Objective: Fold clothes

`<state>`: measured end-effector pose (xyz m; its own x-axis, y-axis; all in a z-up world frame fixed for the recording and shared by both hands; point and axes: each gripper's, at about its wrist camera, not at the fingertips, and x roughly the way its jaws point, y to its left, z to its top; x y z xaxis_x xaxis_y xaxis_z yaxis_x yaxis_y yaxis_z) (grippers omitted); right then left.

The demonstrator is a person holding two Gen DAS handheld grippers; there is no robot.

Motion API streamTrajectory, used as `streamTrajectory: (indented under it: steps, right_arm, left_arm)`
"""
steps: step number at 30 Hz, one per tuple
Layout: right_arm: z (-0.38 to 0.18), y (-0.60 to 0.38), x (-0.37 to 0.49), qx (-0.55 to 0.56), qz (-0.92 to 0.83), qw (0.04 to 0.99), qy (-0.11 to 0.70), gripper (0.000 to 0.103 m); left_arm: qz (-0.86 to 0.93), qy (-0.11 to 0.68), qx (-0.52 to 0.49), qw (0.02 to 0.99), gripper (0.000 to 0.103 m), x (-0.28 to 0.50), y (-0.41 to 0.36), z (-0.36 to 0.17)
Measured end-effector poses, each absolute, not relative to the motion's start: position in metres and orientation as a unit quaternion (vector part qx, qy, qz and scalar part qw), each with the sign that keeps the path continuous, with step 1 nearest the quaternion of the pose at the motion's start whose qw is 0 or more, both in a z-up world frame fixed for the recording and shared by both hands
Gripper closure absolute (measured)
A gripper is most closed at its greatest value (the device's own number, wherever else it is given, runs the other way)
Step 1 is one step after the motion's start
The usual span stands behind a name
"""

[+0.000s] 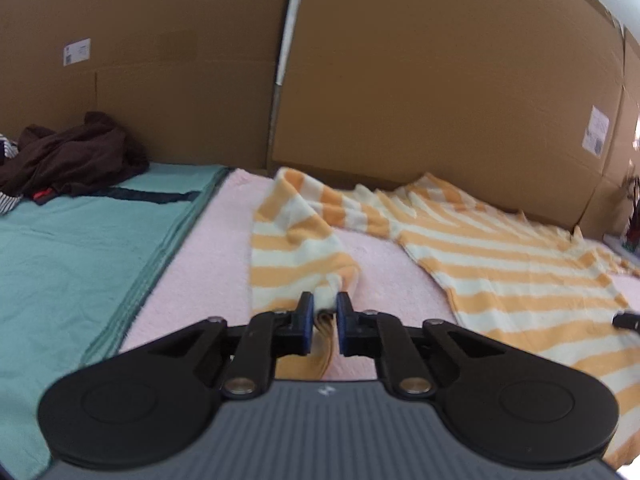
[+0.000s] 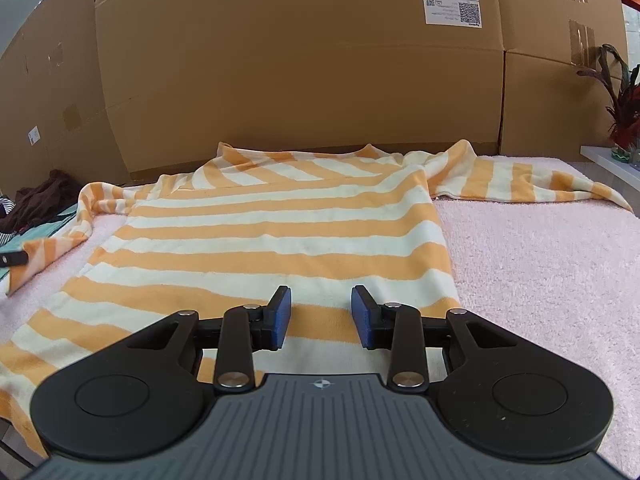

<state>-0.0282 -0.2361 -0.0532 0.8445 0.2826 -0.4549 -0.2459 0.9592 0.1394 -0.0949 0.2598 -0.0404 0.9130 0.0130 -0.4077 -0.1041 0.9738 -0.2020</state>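
Note:
An orange-and-white striped long-sleeved shirt (image 2: 280,232) lies spread flat on a pink towel (image 2: 540,260). In the left wrist view its left sleeve (image 1: 292,240) runs toward me, and my left gripper (image 1: 325,300) is shut on the cuff, with cloth bunched between the blue pads. The shirt's body (image 1: 500,272) lies to the right. My right gripper (image 2: 321,294) hovers over the shirt's near hem with its pads apart and nothing pinched between them. The other sleeve (image 2: 520,184) trails off to the far right.
Tall cardboard boxes (image 1: 440,80) wall off the back. A teal cloth (image 1: 80,248) covers the surface to the left, with a heap of dark brown clothes (image 1: 72,156) on it. A potted plant (image 2: 624,108) stands on a white ledge at far right.

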Motion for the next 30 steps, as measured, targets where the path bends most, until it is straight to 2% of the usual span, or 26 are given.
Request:
streamTrajectory:
  steps: [6, 12, 14, 17, 23, 30]
  right_arm:
    - [-0.053, -0.233, -0.026, 0.022, 0.135, 0.96, 0.245, 0.066]
    - [-0.046, -0.229, -0.021, 0.015, 0.133, 0.955, 0.265, 0.066]
    - [-0.037, -0.229, -0.016, 0.038, 0.156, 0.948, 0.274, 0.074]
    - [-0.016, -0.215, -0.012, 0.048, 0.205, 0.941, 0.263, 0.075]
    - [0.006, -0.135, 0.009, -0.034, 0.297, 0.921, 0.252, 0.075]
    - [0.001, -0.023, 0.036, -0.158, 0.38, 0.883, 0.228, 0.068]
  left_arm:
    - [0.07, 0.15, -0.18, 0.97, 0.094, -0.094, 0.324, 0.01]
    - [0.114, 0.124, -0.204, 0.964, 0.094, -0.084, 0.363, 0.039]
    - [0.128, 0.115, -0.2, 0.964, 0.094, -0.083, 0.37, 0.046]
    - [0.145, 0.105, -0.195, 0.964, 0.094, -0.081, 0.379, 0.053]
    - [0.18, 0.093, -0.178, 0.963, 0.094, -0.072, 0.396, 0.053]
    - [0.19, 0.098, -0.146, 0.966, 0.094, -0.056, 0.411, 0.05]
